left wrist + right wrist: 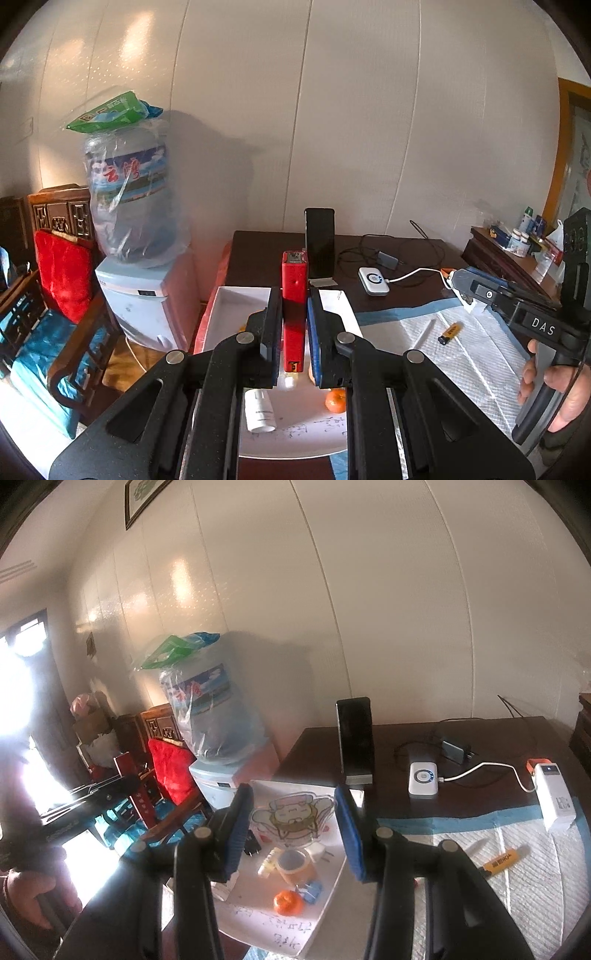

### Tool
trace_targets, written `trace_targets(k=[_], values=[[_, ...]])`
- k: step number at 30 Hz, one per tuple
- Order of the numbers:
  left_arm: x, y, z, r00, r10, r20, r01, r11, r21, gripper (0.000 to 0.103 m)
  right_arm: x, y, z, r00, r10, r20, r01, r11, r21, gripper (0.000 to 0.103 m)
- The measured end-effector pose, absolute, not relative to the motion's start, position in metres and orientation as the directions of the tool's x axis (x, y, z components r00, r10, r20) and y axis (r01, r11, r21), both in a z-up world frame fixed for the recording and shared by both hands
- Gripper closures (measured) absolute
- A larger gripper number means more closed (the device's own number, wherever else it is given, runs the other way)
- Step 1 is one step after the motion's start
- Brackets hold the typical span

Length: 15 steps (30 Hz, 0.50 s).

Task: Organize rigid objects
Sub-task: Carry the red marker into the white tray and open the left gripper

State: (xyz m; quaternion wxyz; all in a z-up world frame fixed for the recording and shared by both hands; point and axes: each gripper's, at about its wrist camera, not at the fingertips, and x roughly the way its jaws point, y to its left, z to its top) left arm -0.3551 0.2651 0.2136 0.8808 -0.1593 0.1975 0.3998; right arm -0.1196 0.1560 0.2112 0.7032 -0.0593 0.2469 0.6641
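My left gripper (294,297) is shut on a long red box (294,291), held above the white tray (240,306). Under it in the tray lie a white bottle (259,410) and a mandarin (336,400). In the right wrist view my right gripper (293,797) is shut on a clear cartoon figure plate (293,819) over the same tray (251,897). That tray holds a tape roll (293,864), a mandarin (288,902), blue clips (312,890) and a black plug (253,845). The right gripper (465,291) also shows at the right, with a hand on its handle.
A yellow lighter (504,860) and a white stick (424,332) lie on the white pad (461,354). On the dark table stand a phone (319,243), a white charger (373,280) and a power bank (557,797) with cables. A water dispenser (140,295) and a chair stand left.
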Motion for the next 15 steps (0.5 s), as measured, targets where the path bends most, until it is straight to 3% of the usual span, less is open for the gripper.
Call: trace_targets(k=[15], values=[[-0.354,0.288,0.208,0.605,0.629,-0.489,-0.765,0.628,-0.139,0.091,-0.132,0.18,0.213,-0.014,0.9,-0.437,-0.973,0.089,0.215,0.058]])
